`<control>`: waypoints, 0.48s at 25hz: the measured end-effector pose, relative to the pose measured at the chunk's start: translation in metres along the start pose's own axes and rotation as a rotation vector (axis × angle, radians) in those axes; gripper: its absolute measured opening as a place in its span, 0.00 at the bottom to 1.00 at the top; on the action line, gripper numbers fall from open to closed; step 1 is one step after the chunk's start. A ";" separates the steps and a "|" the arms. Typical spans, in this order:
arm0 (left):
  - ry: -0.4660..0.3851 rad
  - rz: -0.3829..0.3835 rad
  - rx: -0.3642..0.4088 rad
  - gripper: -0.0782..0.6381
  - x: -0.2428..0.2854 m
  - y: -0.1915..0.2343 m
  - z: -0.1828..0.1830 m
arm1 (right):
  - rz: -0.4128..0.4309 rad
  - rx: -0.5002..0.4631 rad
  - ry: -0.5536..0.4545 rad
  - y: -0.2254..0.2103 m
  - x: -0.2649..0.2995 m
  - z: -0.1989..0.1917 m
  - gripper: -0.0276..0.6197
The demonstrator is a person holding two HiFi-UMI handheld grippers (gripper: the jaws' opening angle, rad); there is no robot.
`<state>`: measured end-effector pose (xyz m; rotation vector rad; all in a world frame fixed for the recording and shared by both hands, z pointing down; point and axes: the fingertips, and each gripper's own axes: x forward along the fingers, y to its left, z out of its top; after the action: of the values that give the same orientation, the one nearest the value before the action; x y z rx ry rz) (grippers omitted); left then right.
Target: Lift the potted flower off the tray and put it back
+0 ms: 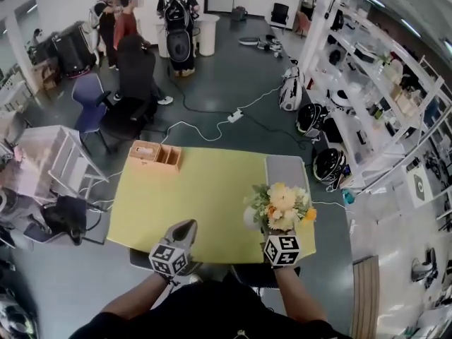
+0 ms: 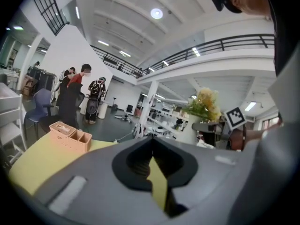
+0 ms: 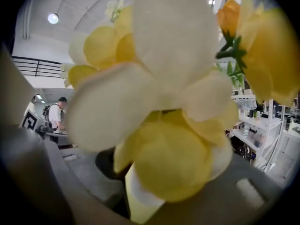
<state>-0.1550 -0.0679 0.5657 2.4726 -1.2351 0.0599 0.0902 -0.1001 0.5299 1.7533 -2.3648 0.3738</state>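
Here the right gripper (image 1: pixel 282 237) has its jaws closed on the white pot of the potted flower (image 1: pixel 282 205). In the right gripper view the cream and yellow blooms fill nearly the whole frame, and the pot sits down between the two jaws. From the head view, the flower is held off the grey tray (image 1: pixel 284 167), nearer the person, over the front right part of the yellow table (image 1: pixel 198 203). The tray lies flat at the table's far right side with nothing standing on it. The left gripper (image 1: pixel 185 228) sits over the near edge of the table, well to the left of the flower. Its jaws meet at the tips with nothing between them, and only a sliver of yellow tabletop shows through the gap behind the tips. A peach-coloured organiser box (image 1: pixel 155 154) with open compartments stands at the table's far left edge. Beyond the table are office chairs (image 1: pixel 131 94) and several people (image 1: pixel 127 20) standing on the dark floor.
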 end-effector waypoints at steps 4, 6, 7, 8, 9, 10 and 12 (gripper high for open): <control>-0.009 0.004 0.004 0.12 -0.020 0.011 0.000 | 0.050 -0.008 0.007 0.047 -0.010 -0.008 0.36; -0.011 0.007 0.008 0.12 -0.030 0.018 -0.001 | 0.064 -0.005 0.014 0.066 -0.013 -0.013 0.36; -0.010 0.009 0.011 0.12 -0.034 0.021 -0.001 | 0.069 -0.004 0.017 0.074 -0.015 -0.016 0.36; -0.010 0.011 0.012 0.12 -0.037 0.023 -0.002 | 0.073 -0.004 0.020 0.080 -0.016 -0.019 0.36; -0.011 0.013 0.012 0.12 -0.041 0.026 -0.003 | 0.078 -0.004 0.022 0.086 -0.016 -0.021 0.36; -0.011 0.015 0.012 0.12 -0.043 0.028 -0.004 | 0.083 -0.007 0.022 0.091 -0.017 -0.024 0.36; -0.010 0.019 0.015 0.12 -0.048 0.033 -0.006 | 0.091 -0.018 0.021 0.100 -0.018 -0.026 0.36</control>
<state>-0.2095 -0.0468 0.5712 2.4772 -1.2676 0.0618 -0.0005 -0.0485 0.5396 1.6302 -2.4311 0.3809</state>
